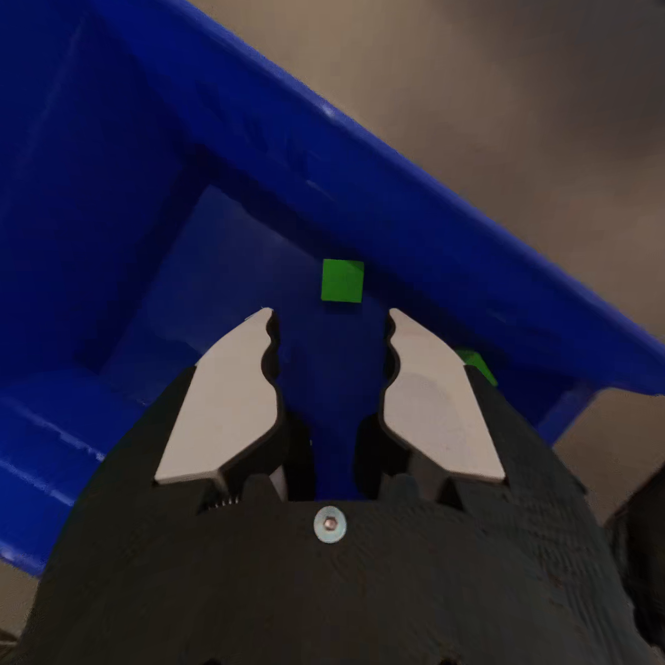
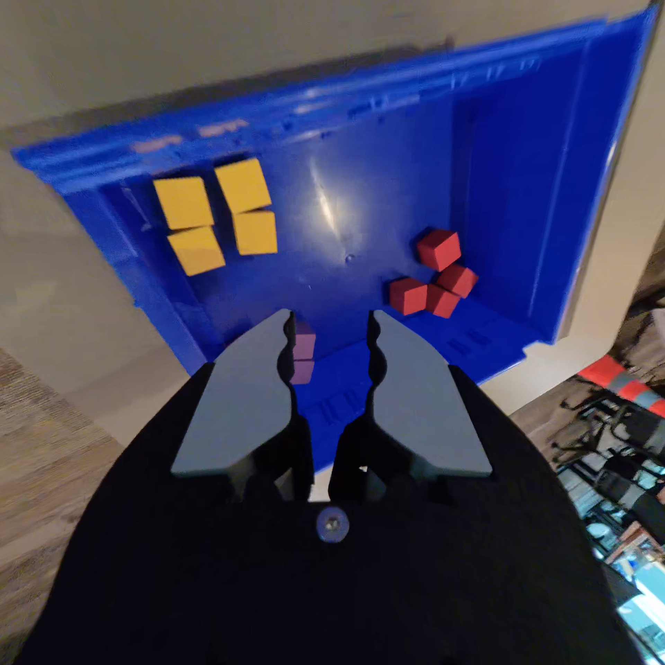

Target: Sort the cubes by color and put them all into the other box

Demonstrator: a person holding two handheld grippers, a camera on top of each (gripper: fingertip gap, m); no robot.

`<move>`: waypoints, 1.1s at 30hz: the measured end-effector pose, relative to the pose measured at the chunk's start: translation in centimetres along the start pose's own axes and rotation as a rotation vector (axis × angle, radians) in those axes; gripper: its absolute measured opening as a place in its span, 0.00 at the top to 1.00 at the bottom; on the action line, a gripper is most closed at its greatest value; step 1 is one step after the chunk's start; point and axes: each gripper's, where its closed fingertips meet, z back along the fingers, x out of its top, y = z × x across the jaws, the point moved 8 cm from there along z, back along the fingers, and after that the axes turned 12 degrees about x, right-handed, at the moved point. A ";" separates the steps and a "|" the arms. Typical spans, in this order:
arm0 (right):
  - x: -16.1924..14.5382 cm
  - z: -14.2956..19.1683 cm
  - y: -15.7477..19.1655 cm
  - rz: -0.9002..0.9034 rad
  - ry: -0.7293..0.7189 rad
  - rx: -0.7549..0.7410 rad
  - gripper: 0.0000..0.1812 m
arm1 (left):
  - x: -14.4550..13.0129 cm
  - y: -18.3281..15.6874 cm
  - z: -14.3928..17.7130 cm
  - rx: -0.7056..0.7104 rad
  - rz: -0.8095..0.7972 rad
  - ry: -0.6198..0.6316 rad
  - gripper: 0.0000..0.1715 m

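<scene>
In the left wrist view my left gripper [image 1: 330,312] is open and empty inside a blue plastic bin [image 1: 396,201]. A green cube [image 1: 342,281] lies on the bin floor just beyond the fingertips, against the far wall. A second green cube [image 1: 476,365] shows partly behind the right finger. In the right wrist view my right gripper [image 2: 330,313] is open and empty over another blue bin [image 2: 503,201]. Two purple cubes [image 2: 304,354] sit beside its left finger. Several yellow cubes [image 2: 216,216] lie far left, several red cubes [image 2: 435,273] to the right.
The bins stand on a pale tabletop [image 2: 72,252]. Past the table's right edge in the right wrist view lies clutter with black frames [image 2: 611,449] and a red and grey object [image 2: 626,385]. Grey-brown floor [image 2: 36,431] shows lower left.
</scene>
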 end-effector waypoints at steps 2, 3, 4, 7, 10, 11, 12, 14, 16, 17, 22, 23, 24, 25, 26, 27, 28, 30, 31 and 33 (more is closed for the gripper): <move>0.5 0.5 1.2 0.034 -0.031 -0.036 0.79 | 0.4 -0.3 -1.2 -0.007 -0.047 0.031 0.66; 0.6 0.7 1.7 0.048 -0.045 -0.052 0.79 | 0.6 -0.5 -1.7 -0.009 -0.060 0.037 0.66; 0.7 0.9 2.1 0.058 -0.065 -0.072 0.79 | 0.7 -0.6 -2.1 -0.012 -0.066 0.046 0.67; 0.9 1.5 3.1 0.077 -0.111 -0.102 0.80 | 0.8 -0.6 -3.2 -0.006 -0.074 0.078 0.67; 1.2 1.9 3.8 0.097 -0.143 -0.125 0.81 | 0.8 -0.8 -4.4 -0.033 -0.070 0.117 0.67; 1.3 2.0 4.0 0.104 -0.144 -0.133 0.81 | 0.6 -0.8 -4.7 -0.035 -0.072 0.136 0.72; 1.5 2.1 4.1 0.110 -0.148 -0.143 0.82 | 0.5 -0.9 -4.8 -0.042 -0.074 0.146 0.76; 1.7 2.3 4.4 0.118 -0.162 -0.154 0.82 | 0.4 -0.8 -4.6 -0.058 -0.050 0.148 0.83; 2.2 2.6 4.5 0.123 -0.193 -0.171 0.82 | 0.4 -0.4 -3.9 -0.075 0.020 0.116 0.83; 2.5 2.8 4.6 0.126 -0.220 -0.183 0.83 | 0.4 0.0 -3.3 -0.095 0.074 0.076 0.83; 6.4 3.9 6.0 0.213 -0.574 -0.243 0.82 | 0.2 0.7 3.2 -0.622 0.455 -0.376 0.83; 7.6 4.2 6.5 0.232 -0.658 -0.255 0.80 | 0.1 0.5 4.8 -0.787 0.511 -0.483 0.83; 9.0 4.6 7.1 0.248 -0.736 -0.267 0.79 | -0.1 0.3 6.2 -0.931 0.548 -0.569 0.83; 10.4 5.0 7.6 0.258 -0.815 -0.276 0.77 | -0.4 -0.1 7.3 -1.036 0.566 -0.628 0.83; 11.9 5.4 8.2 0.271 -0.893 -0.271 0.76 | -0.6 -0.5 8.2 -1.102 0.568 -0.665 0.83; 13.3 6.0 8.6 0.279 -0.963 -0.282 0.75 | -0.7 -1.1 8.9 -1.144 0.561 -0.690 0.83; 14.6 6.5 9.1 0.292 -1.026 -0.286 0.75 | -0.8 -1.8 9.5 -1.180 0.550 -0.709 0.83; 17.1 7.4 9.9 0.313 -1.109 -0.302 0.75 | -0.8 -3.0 10.7 -1.241 0.534 -0.740 0.84; 18.3 7.7 10.3 0.331 -1.128 -0.308 0.75 | -0.8 -3.5 11.2 -1.263 0.523 -0.747 0.83; 20.2 8.1 10.7 0.350 -1.131 -0.326 0.75 | -0.7 -4.5 12.0 -1.285 0.514 -0.763 0.84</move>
